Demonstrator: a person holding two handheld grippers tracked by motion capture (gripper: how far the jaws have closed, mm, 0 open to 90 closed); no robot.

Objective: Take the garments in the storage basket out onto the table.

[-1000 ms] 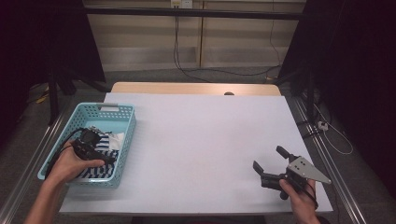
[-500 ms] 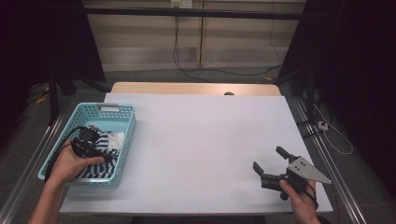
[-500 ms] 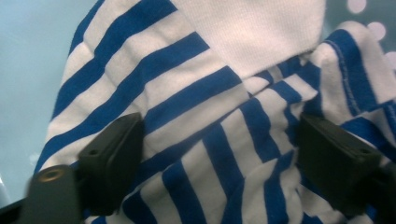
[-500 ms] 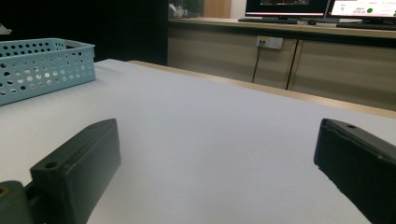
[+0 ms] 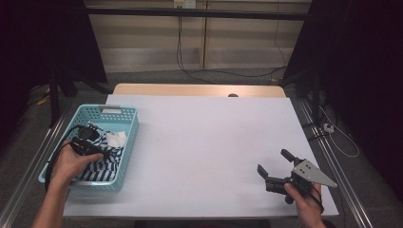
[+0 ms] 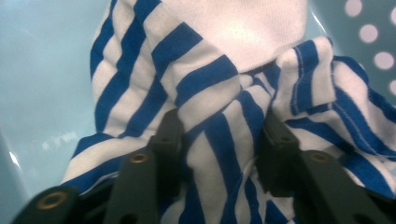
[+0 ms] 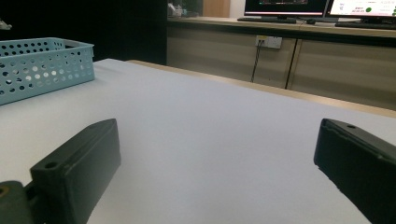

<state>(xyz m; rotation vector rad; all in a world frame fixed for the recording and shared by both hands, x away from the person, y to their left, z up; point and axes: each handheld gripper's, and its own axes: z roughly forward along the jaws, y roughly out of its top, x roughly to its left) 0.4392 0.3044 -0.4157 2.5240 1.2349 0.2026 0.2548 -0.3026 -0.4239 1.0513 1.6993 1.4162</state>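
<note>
Even overhead light brightens the white surface while surroundings stay dark; the close striped cloth looks soft and slightly blurred.

Cloth: we see a blue-and-white striped cloth bunched in folds across the middle and right of the frame.
Gripper: our left gripper rises from the bottom edge; its two black jaws have just been closing and press a raised fold of the cloth between them.
Basket: the pale blue basket floor fills the left side; its dotted wall sits at upper right.
</note>
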